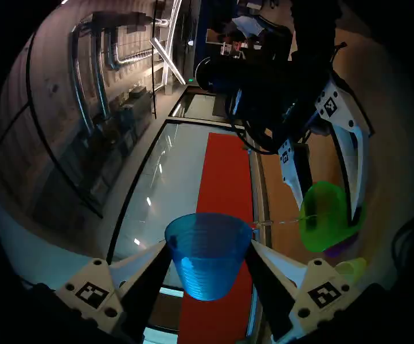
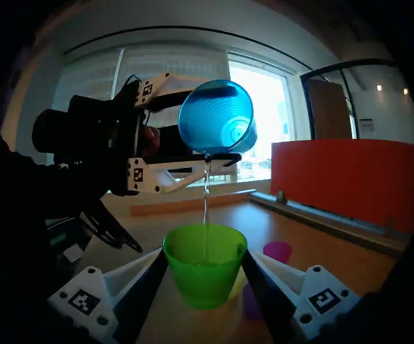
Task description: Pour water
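Left cam rides close behind the blue cup (image 1: 209, 256), rolled sideways; right cam sits level behind the green cup (image 2: 204, 266). Both see both cups.

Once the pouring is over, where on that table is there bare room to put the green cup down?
Bare wood lies on the table behind the green cup, up to the wooden strip below the blue cup. It is crowded right of the green cup: a pink cup and a purple cup sit there. To the left lie cables.
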Available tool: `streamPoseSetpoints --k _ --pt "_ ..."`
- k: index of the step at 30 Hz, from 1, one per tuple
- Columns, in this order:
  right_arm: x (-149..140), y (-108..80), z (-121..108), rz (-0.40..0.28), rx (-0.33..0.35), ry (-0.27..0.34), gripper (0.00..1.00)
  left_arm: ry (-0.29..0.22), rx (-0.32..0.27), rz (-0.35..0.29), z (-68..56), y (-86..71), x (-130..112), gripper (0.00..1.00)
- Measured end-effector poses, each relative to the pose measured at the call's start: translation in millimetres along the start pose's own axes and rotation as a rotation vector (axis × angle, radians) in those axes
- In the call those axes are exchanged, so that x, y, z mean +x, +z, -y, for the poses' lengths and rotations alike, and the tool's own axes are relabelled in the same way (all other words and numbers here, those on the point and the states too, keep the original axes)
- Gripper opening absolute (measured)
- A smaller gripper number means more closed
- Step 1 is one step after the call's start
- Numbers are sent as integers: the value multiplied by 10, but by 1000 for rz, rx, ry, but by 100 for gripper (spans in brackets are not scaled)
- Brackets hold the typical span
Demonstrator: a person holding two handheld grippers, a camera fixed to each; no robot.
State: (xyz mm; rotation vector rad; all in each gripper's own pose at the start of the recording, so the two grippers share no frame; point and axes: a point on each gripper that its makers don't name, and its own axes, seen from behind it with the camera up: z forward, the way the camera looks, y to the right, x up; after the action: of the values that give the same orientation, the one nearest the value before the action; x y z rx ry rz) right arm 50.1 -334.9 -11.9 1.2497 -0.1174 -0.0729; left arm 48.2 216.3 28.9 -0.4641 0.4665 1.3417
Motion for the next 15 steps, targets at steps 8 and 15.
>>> streamPoseSetpoints --k 8,15 --pt "11 -3 -4 -4 -2 0 90 30 7 -3 15 2 36 84" --pt "7 -2 -4 -3 -4 -1 90 84 13 5 39 0 33 84"
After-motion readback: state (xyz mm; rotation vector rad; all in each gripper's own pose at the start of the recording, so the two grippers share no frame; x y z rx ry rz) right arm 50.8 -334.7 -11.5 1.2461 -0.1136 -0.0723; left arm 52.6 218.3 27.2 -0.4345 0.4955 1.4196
